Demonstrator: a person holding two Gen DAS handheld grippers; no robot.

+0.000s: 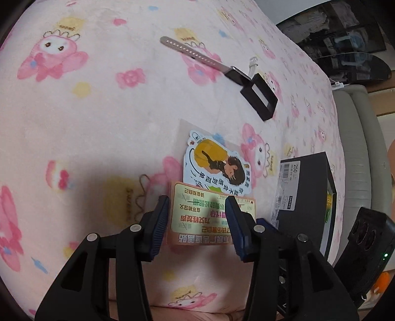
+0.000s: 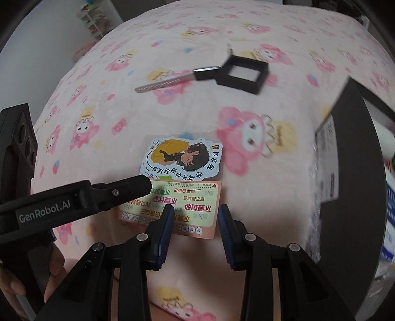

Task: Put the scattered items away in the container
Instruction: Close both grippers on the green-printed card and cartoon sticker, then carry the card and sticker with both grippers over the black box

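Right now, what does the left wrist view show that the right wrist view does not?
Only the left wrist view: a white barcode label on the black box and a grey padded edge.
Only the right wrist view: the left gripper from outside and a shelf.
Both: sticker sheet, character sticker, black square frame and pink blanket.

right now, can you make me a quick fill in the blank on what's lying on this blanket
The watch lies on a ___ blanket.
The cartoon sticker shows a figure in a ___ top.
The box is coloured ___.
The left gripper hovers over a sheet of ___.

Missing: pink; yellow; black; stickers
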